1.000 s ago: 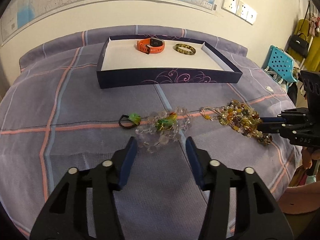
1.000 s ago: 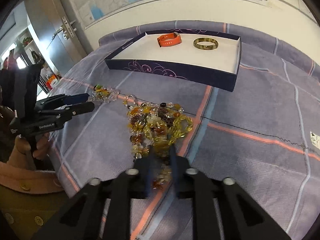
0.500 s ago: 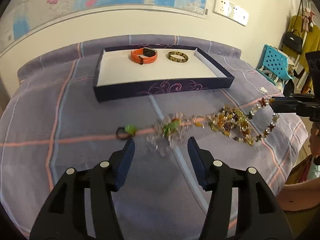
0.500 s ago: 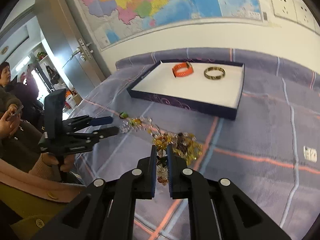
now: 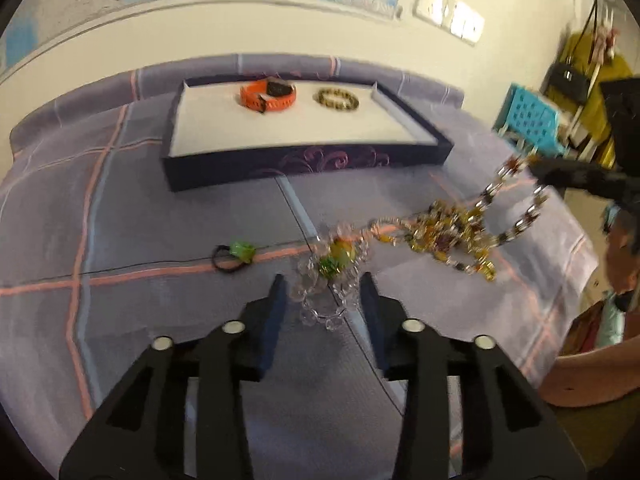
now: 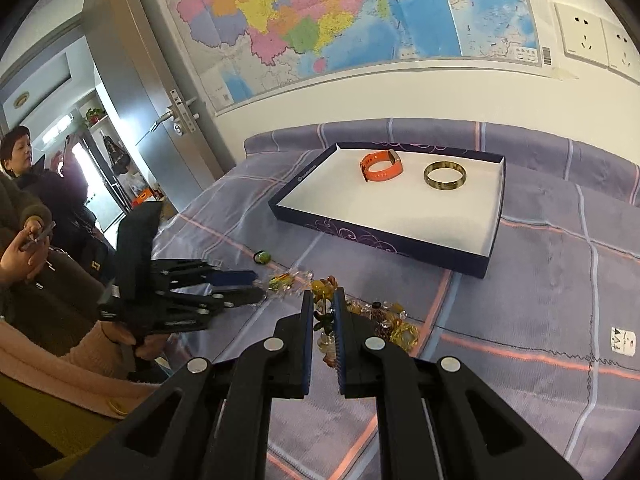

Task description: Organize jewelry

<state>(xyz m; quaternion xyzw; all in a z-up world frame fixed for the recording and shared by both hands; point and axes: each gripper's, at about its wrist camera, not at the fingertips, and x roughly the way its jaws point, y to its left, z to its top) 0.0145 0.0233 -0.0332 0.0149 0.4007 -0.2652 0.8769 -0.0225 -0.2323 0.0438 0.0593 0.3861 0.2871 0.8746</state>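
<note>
1. Since a second ago, the right gripper (image 6: 323, 320) is lifting the amber necklace (image 5: 452, 232) off the bedspread (image 5: 120, 208); one end is now hanging in the air from its tips, while the rest is trailing on the cloth.
2. Going left to right in the left wrist view: a black ring (image 5: 234, 256) with a green stone is lying on a pink stripe, apart from the other pieces.
3. Just right of it, the clear bracelet (image 5: 332, 280) with green and yellow beads is sitting between the left gripper's fingers (image 5: 276, 304).
4. The left gripper (image 5: 323, 296) is closing, its jaws standing either side of the bracelet; the pads are not yet pressing on it.
5. Further right, the necklace is lying heaped, with two strands rising to the right gripper's dark tips at the frame edge.
6. Behind all this, the tray (image 5: 304, 164) is sitting near the wall, holding an orange watch (image 5: 268, 96) on the left and a bangle (image 5: 336, 99) to its right, near each other but apart.
7. In the right wrist view, the right gripper's jaws are clamped together on the necklace's beads, which are showing in the narrow gap.
8. At the left of that view, a hand (image 6: 140, 340) in a pink sleeve is holding the left gripper.
</note>
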